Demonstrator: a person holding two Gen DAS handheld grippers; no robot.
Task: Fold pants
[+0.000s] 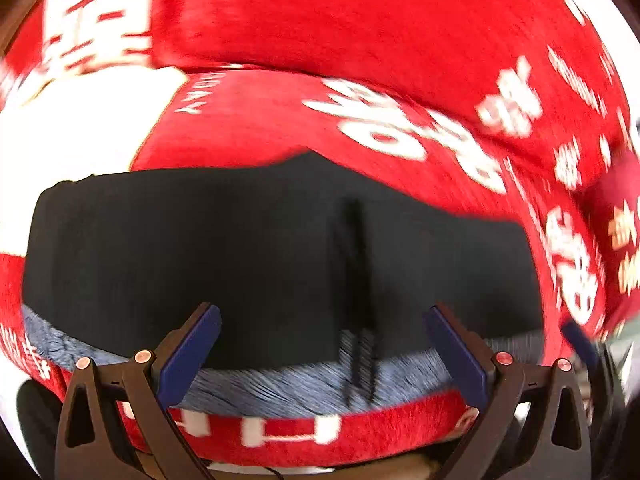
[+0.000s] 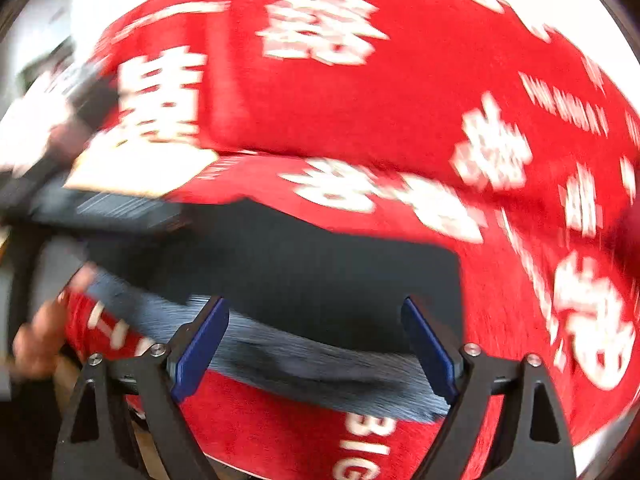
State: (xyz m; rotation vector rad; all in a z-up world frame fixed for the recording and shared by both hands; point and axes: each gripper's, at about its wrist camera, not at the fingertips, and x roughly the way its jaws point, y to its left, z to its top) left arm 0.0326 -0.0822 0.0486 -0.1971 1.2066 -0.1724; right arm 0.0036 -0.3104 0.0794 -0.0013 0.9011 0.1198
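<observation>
Dark navy pants (image 1: pixel 240 256) lie folded flat on a red blanket; a grey fuzzy inner edge (image 1: pixel 280 386) runs along their near side, with a dark drawstring (image 1: pixel 356 280) over it. My left gripper (image 1: pixel 320 344) is open, its blue pads wide apart just above the near edge, holding nothing. In the right wrist view the same pants (image 2: pixel 320 280) lie ahead, grey edge (image 2: pixel 320 368) nearest. My right gripper (image 2: pixel 316 340) is open and empty over that edge. Both views are motion-blurred.
The red blanket (image 1: pixel 360 40) with white lettering covers the surface and shows in the right wrist view (image 2: pixel 400 100) too. A white patch (image 1: pixel 72 128) lies at the left. The other gripper's blue pad (image 1: pixel 580 340) shows at the right edge. A hand (image 2: pixel 36 344) appears at lower left.
</observation>
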